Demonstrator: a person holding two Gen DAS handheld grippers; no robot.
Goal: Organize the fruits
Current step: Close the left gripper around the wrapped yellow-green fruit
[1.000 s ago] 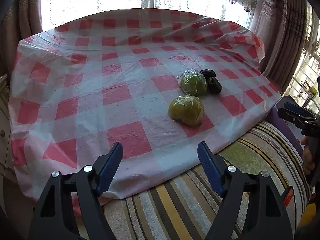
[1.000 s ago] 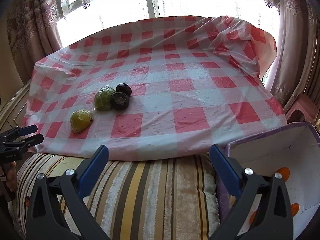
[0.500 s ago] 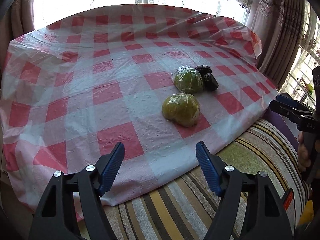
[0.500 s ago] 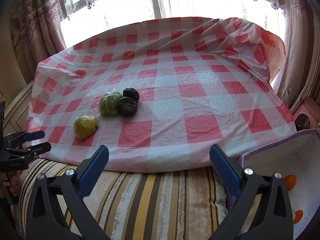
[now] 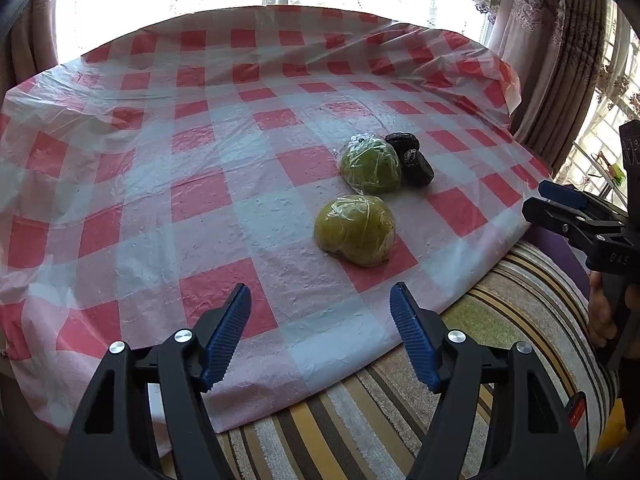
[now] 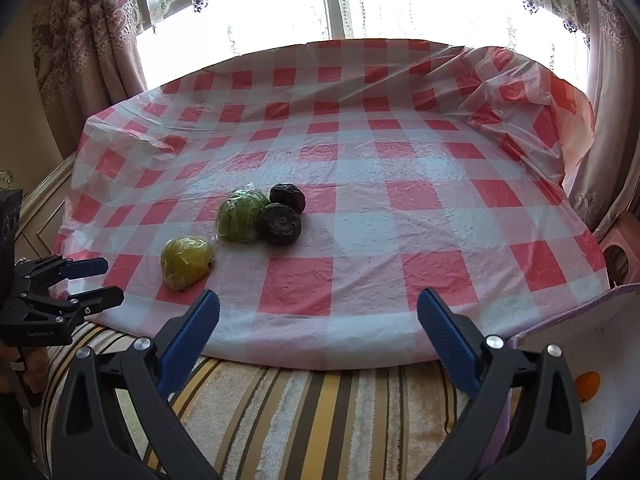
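On the red-and-white checked cloth lie a yellow-green fruit in clear wrap, a wrapped green fruit and two dark wrinkled fruits touching it. My left gripper stands open over the cloth's near edge, short of the yellow-green fruit, with nothing between its fingers. My right gripper is open and empty over the near edge too. From there the yellow-green fruit lies ahead to the left. The green fruit and dark fruits sit further in.
A striped cushion runs along the near side under both grippers. A white box with orange prints stands at the right. A pink stool and curtains close off the right side. Each gripper shows in the other's view, held by a hand.
The left jaws have narrowed slightly. The right gripper has shifted left, so the fruits sit nearer the middle of its view and less of the box shows.
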